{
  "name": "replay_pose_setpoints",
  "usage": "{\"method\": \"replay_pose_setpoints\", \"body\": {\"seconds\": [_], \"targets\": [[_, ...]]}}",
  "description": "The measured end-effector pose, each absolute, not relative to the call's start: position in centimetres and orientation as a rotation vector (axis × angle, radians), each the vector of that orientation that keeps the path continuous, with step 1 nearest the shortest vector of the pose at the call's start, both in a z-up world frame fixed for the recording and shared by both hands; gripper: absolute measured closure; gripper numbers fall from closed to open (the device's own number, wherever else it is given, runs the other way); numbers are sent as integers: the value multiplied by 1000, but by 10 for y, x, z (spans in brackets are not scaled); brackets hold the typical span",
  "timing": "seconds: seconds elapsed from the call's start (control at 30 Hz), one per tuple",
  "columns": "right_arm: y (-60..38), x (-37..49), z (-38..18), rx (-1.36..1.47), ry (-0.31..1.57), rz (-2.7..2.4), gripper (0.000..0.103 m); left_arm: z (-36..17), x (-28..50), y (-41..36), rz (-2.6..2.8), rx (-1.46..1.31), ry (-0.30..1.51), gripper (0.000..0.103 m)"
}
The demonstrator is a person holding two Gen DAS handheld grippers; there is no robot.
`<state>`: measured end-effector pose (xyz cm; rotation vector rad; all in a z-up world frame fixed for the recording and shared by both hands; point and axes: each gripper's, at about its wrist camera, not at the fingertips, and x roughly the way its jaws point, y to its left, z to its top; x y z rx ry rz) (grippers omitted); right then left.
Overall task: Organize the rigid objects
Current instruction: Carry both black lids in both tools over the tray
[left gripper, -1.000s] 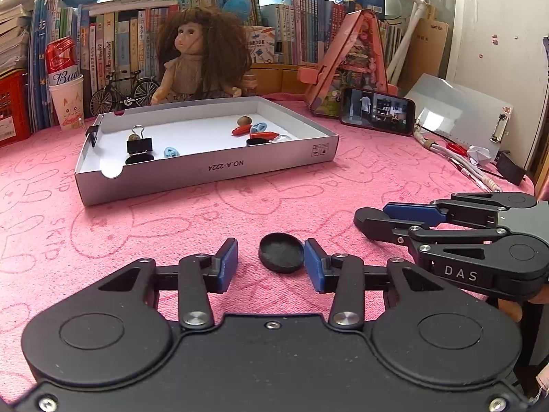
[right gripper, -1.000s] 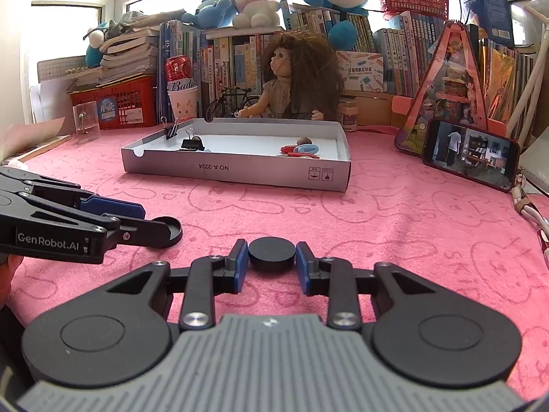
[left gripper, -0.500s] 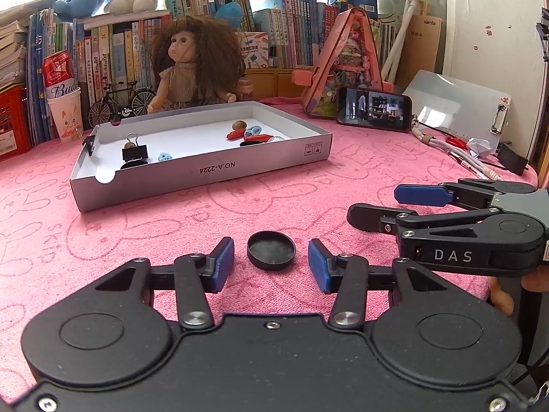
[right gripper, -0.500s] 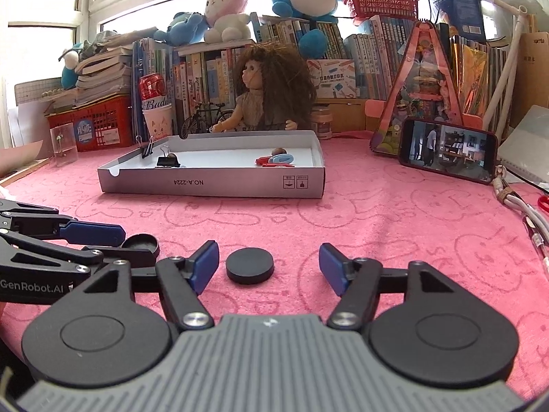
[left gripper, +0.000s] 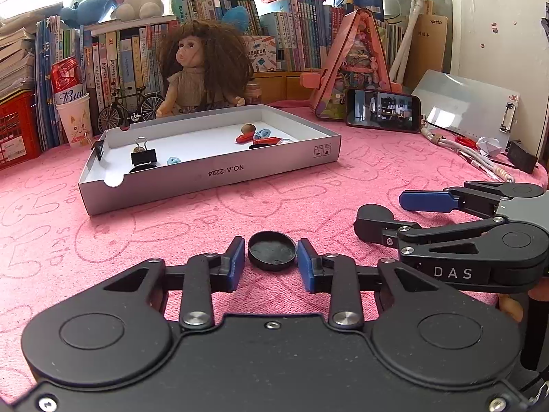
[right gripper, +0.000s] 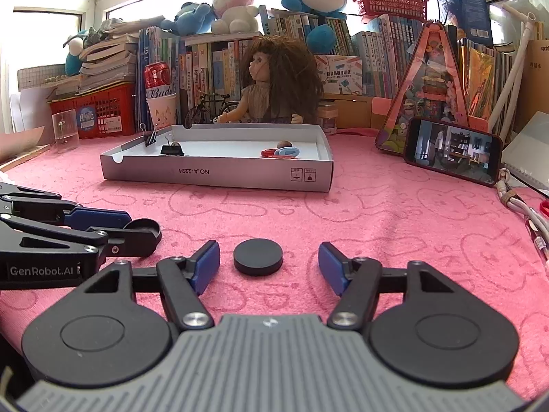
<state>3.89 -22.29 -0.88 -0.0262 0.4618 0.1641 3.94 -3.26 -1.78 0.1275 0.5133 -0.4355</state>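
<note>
Left gripper [left gripper: 271,259]: jaws just closing, blue pads against either side of a hollow black cap [left gripper: 272,255] on the pink cloth [left gripper: 171,226]. Right gripper [right gripper: 268,263]: jaws just narrowed slightly, spread wide of a solid black disc [right gripper: 258,256] lying untouched between them. Beyond both, white tray [right gripper: 219,174] holding binder clips [left gripper: 143,156] and small red and blue pieces.

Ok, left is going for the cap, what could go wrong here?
On the left gripper the jaws have just been closing with the cap between them; it is round, low and far forward in them, so it may squirt out. The disc lies loose close by and could get knocked. The tray wall stands in the way of a low carry.
</note>
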Motion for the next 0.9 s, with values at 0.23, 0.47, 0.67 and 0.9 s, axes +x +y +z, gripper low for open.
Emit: {"method": "replay_pose_setpoints", "body": {"seconds": [0.23,0.47,0.67,0.9], "targets": [[-222,39,-8,-29,462,155,45,-17,40,-31,-417,97,515,74],[-222,38,-7,-37,464,159,66,-15,43,-27,-391,74,518,74],[-222,38,-6,-31,464,162,66,-13,45,-24,-368,65,516,74],[-221,39,-3,-25,462,161,66,-9,49,-20,-348,51,518,74]]}}
